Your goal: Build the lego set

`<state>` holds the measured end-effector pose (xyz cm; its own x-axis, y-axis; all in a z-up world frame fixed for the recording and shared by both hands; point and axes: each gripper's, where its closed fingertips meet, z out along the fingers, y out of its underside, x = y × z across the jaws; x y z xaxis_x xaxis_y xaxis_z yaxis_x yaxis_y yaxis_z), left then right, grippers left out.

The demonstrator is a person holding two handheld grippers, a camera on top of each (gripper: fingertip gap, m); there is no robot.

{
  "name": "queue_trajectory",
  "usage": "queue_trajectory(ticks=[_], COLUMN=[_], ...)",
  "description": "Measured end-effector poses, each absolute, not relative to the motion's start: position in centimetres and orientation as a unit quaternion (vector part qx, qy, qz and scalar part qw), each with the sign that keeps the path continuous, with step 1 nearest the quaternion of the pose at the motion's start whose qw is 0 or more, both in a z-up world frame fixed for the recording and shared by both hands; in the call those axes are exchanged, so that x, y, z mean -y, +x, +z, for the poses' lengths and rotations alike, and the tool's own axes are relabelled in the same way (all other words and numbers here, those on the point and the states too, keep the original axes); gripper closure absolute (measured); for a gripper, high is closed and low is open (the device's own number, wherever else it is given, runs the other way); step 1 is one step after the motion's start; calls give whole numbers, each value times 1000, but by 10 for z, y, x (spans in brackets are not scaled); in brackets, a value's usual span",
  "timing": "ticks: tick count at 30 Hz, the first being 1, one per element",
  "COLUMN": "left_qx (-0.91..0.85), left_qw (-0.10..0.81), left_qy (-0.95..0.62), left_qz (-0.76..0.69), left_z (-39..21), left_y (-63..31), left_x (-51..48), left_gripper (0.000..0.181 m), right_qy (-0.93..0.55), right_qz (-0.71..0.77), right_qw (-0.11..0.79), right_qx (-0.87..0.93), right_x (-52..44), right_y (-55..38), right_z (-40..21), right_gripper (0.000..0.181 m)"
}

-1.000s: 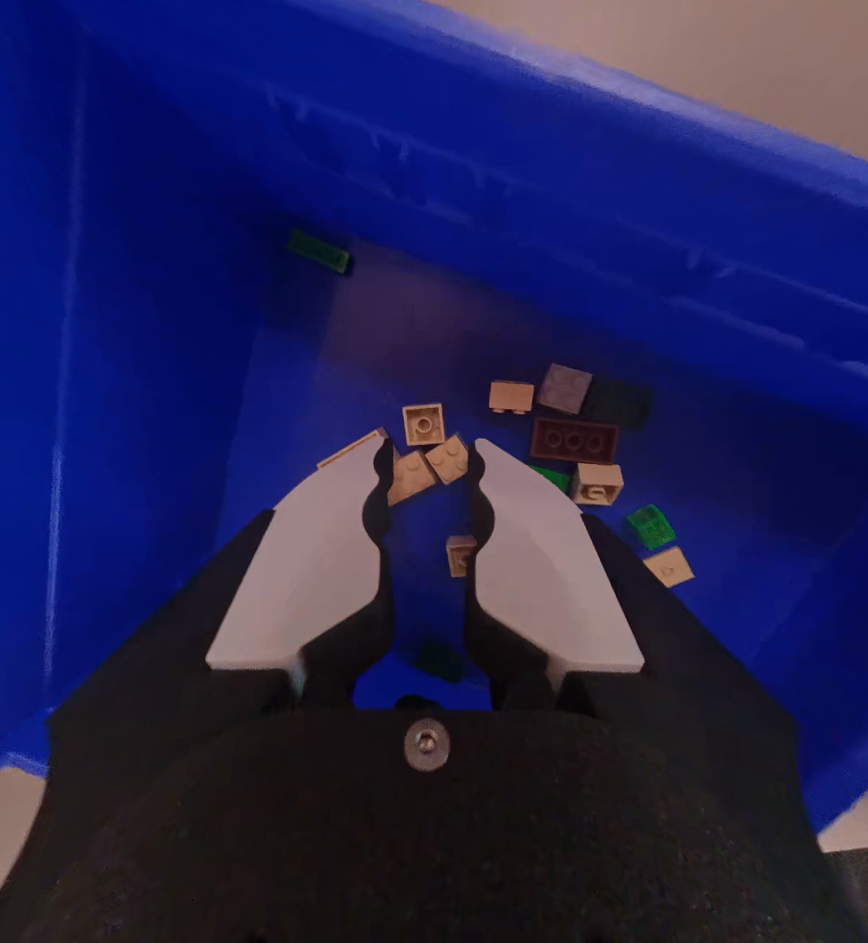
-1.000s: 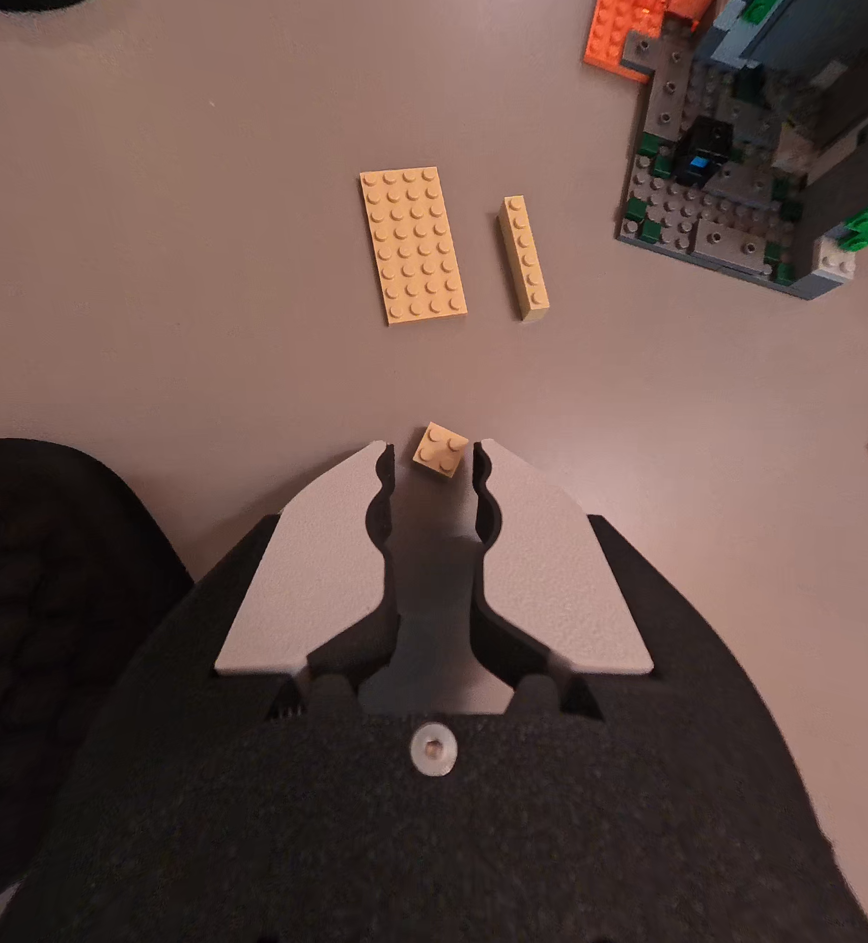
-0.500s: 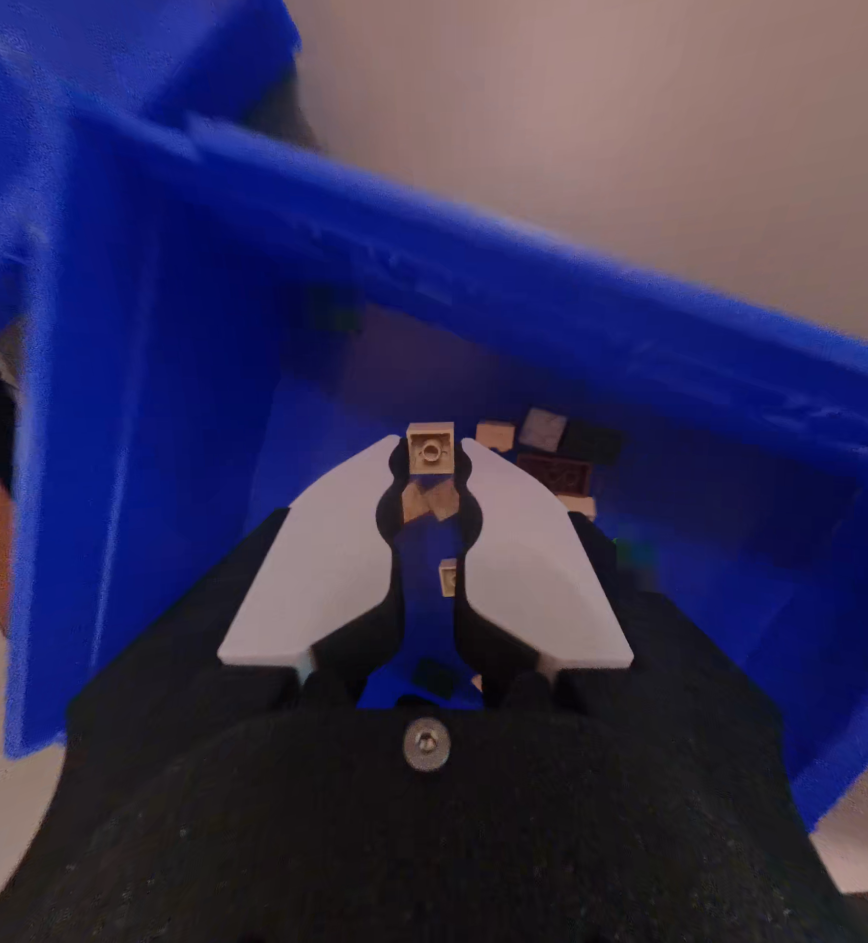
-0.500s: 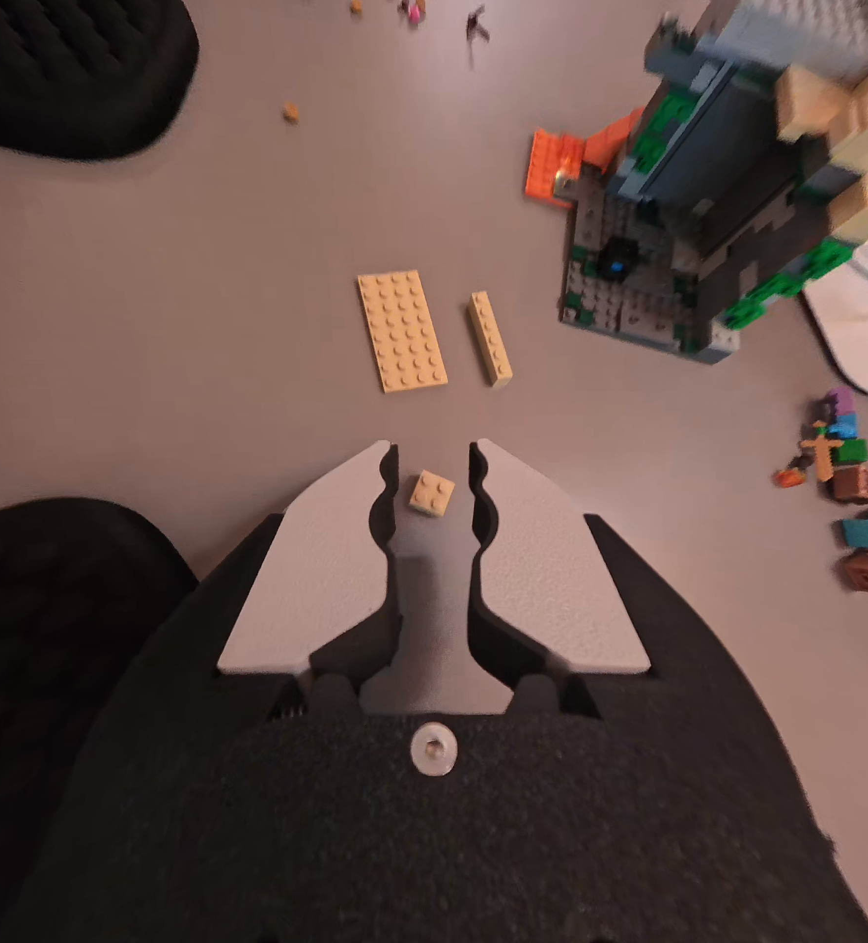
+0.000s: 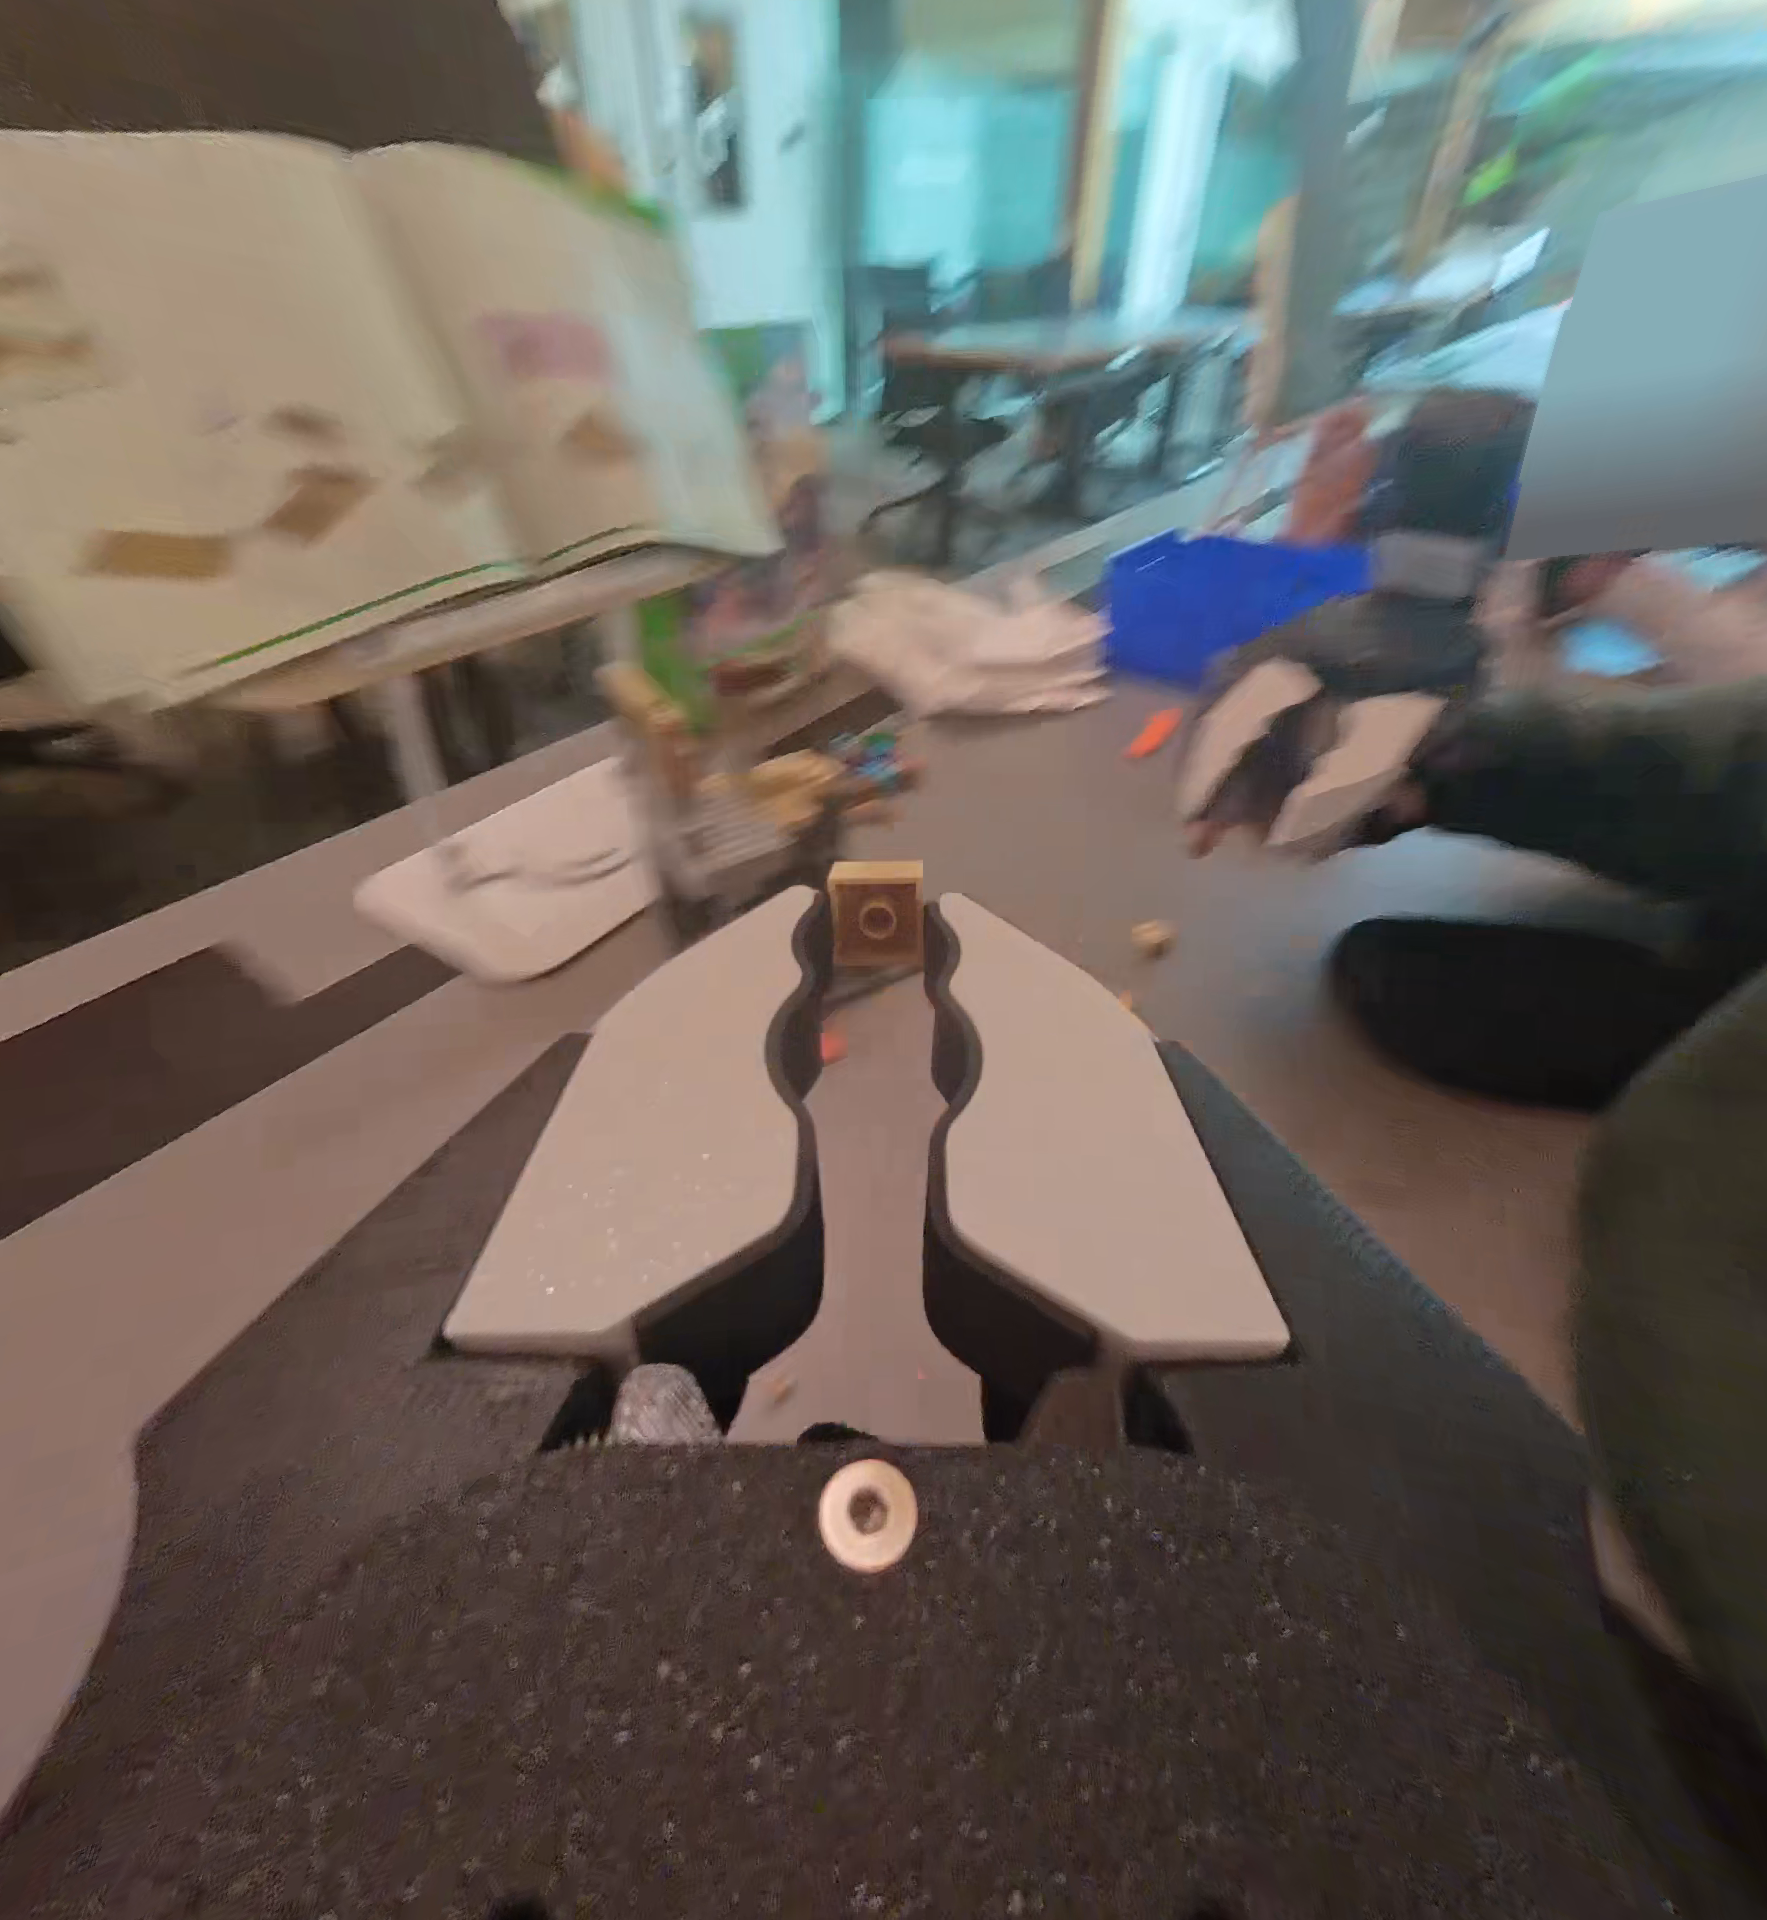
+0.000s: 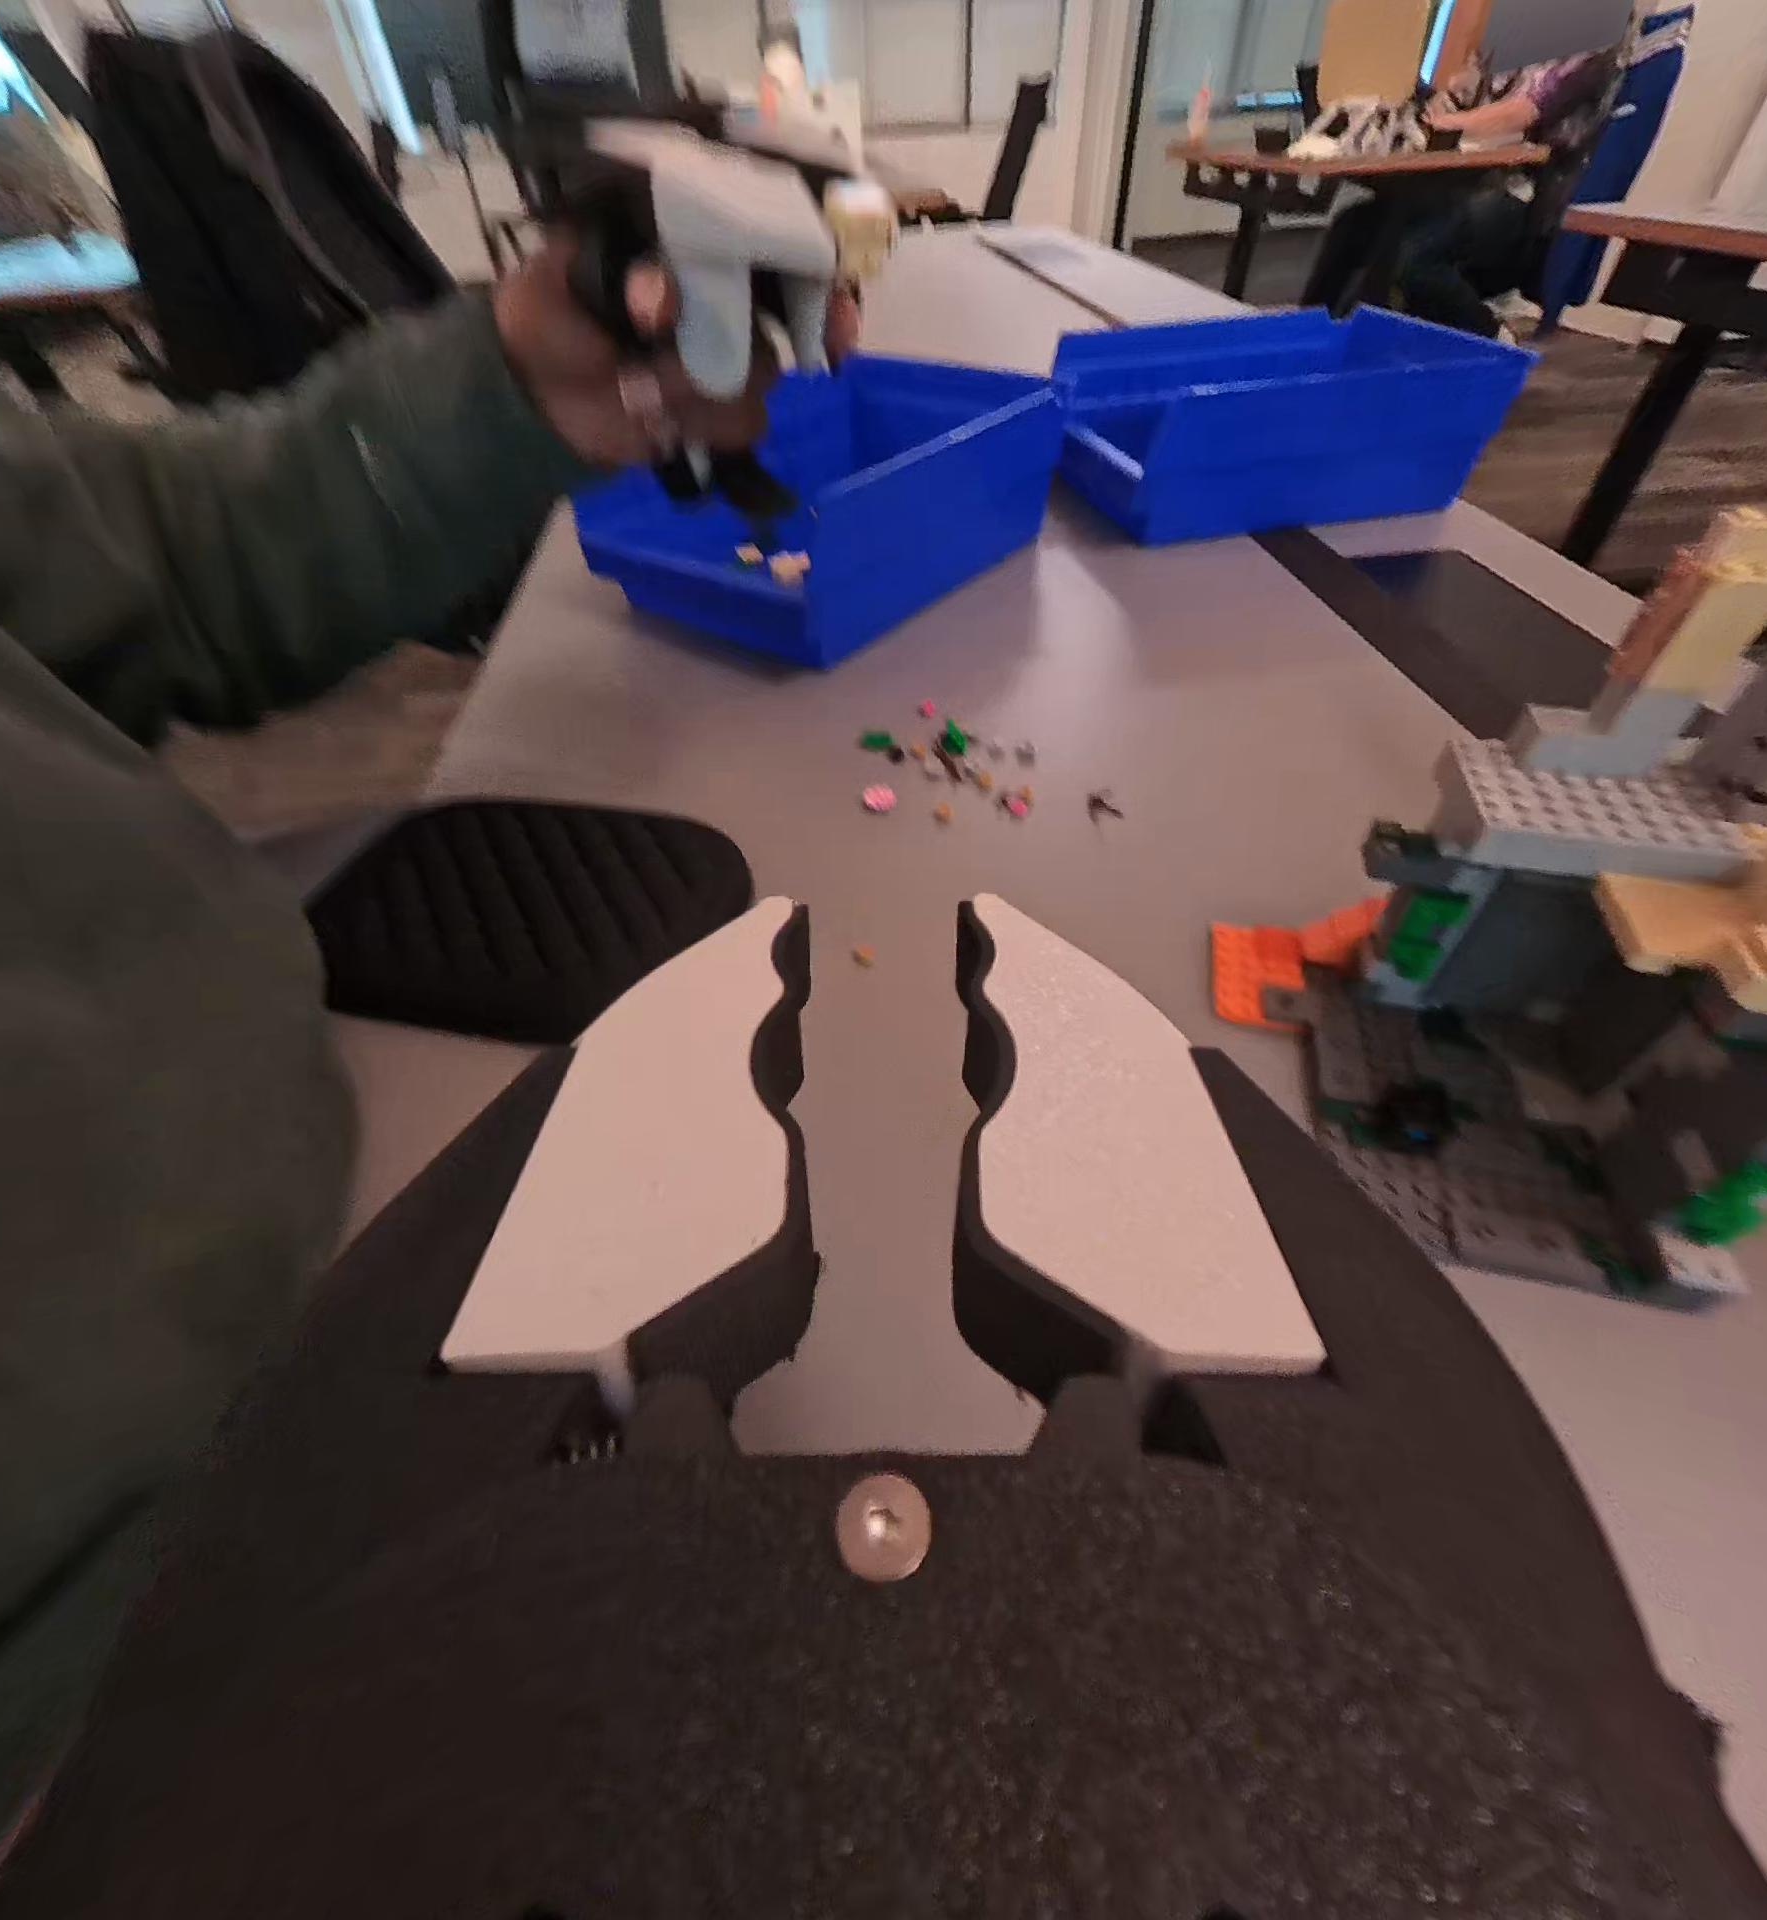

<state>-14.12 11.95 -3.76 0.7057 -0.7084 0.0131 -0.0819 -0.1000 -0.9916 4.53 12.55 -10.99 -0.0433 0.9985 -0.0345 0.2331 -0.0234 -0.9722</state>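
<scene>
My left gripper is shut on a small tan brick, held by its sides with its underside toward the camera, in the air above the grey table. It also shows in the right wrist view, raised above the blue bin that holds loose bricks. My right gripper is open and empty above the table; it shows blurred in the left wrist view. The partly built grey, tan and green lego model stands at the right, and blurred beyond the left fingertips.
A second blue bin stands behind the first. Small loose pieces lie mid-table. Black pads lie on the table. An open instruction booklet stands at far left, a white tray below it. A person's dark sleeve crosses the left. Tip to tip, the grippers are about 20 centimeters apart.
My left gripper closed on the tan brick in the blue bin and lifted it out, swinging toward the model. My right gripper rose and tilted up away from the small tan plate.
</scene>
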Motion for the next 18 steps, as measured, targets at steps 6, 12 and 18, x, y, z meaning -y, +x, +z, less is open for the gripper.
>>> queue_trajectory(ticks=[6, 12, 18], left_qx=[-337, -352, -386], left_qw=[603, 612, 636], left_qy=[-619, -581, -578], left_qz=[-373, -405, -336], left_z=[-65, -73, -80], left_y=[-31, 14, 23], left_x=[-113, -112, -107], left_gripper=[165, 165, 165], right_qy=[-553, -580, -579], right_qz=[582, 670, 718], right_qw=[352, 258, 189], right_qx=[481, 385, 336], right_x=[-109, -108, -101], right_y=[26, 18, 17], right_z=[-79, -75, -74], right_gripper=[145, 139, 140])
